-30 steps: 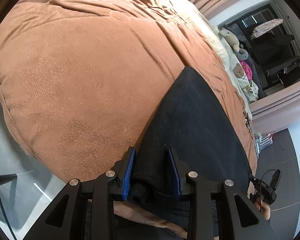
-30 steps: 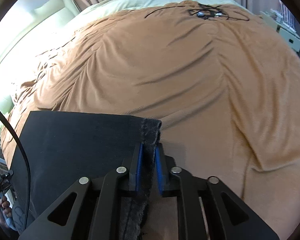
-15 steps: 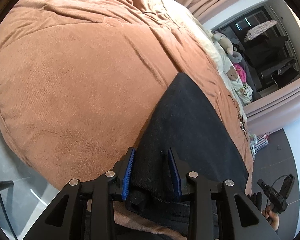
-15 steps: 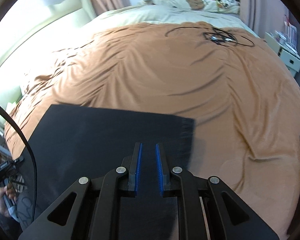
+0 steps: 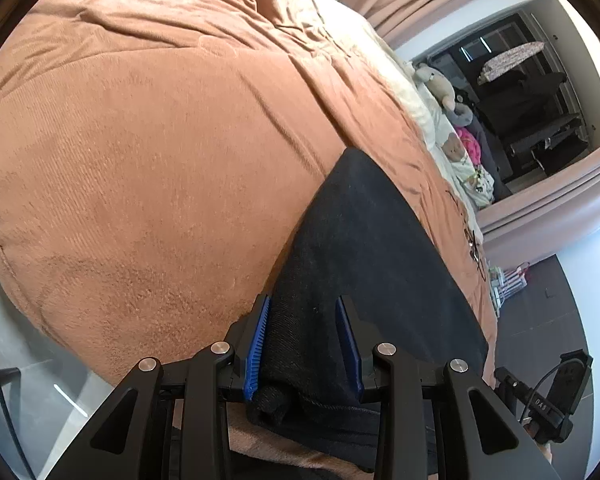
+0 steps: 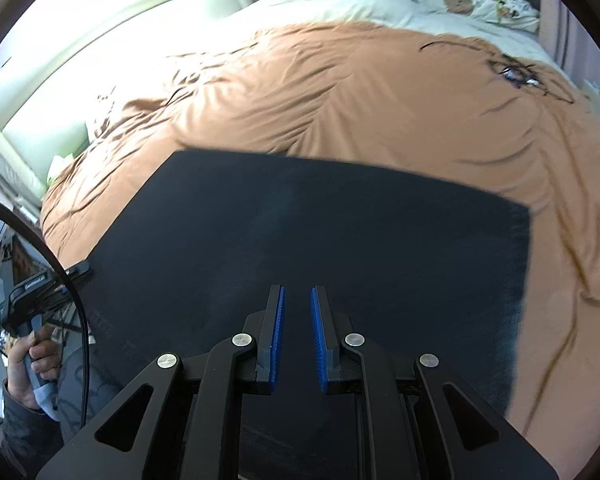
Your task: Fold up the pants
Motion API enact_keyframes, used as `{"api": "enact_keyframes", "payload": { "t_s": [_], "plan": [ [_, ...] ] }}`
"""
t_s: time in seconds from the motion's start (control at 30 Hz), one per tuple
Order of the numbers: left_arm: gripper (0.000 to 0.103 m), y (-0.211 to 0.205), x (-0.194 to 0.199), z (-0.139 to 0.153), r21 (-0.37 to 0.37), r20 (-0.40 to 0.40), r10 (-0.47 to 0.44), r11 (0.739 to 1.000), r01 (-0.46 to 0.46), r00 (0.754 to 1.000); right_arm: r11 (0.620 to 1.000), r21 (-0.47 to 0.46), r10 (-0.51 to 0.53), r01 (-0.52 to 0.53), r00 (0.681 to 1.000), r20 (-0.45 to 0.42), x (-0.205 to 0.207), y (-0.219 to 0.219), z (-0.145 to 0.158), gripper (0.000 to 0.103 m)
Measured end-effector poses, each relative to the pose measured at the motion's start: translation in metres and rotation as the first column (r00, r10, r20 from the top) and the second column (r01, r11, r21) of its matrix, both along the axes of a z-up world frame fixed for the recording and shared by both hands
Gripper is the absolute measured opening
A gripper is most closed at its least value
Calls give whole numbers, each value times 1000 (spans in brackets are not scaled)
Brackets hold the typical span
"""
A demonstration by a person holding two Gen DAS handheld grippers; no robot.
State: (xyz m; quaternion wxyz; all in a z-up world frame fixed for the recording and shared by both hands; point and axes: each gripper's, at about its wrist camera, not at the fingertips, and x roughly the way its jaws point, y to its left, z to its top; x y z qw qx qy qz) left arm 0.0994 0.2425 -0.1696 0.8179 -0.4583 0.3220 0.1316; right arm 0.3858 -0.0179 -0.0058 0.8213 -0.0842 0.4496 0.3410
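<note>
Left wrist view: the left gripper (image 5: 304,320) is pointing steeply down, its jaws partly closed and pinching a bunched edge of the dark pants (image 5: 364,240), which are stretching ahead over the brown blanket (image 5: 140,160).

Right wrist view: the right gripper (image 6: 297,308) is tilting down over the pants (image 6: 320,232), its jaws nearly closed with nothing between them; the flat cloth is lying beneath and ahead of them.

Left gripper (image 5: 303,340) at lower centre clamped on a thick bunched fold of black pants (image 5: 364,248), brown blanket (image 5: 140,140) filling the left, stuffed toys (image 5: 440,84) upper right
</note>
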Motion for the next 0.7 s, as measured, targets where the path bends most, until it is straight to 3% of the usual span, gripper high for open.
{"api": "enact_keyframes", "payload": {
  "t_s": [0.47, 0.7],
  "plan": [
    [33, -3, -1, -3, 8, -22, -8, 1000, 8, 1000, 993, -42, 100, -107, 986, -132, 8, 55, -45, 11],
    [31, 0, -3, -6, -16, -4, 0, 1000, 0, 1000, 996, -52, 58, -68, 984, -166, 47, 71, -60, 10]
  ]
}}
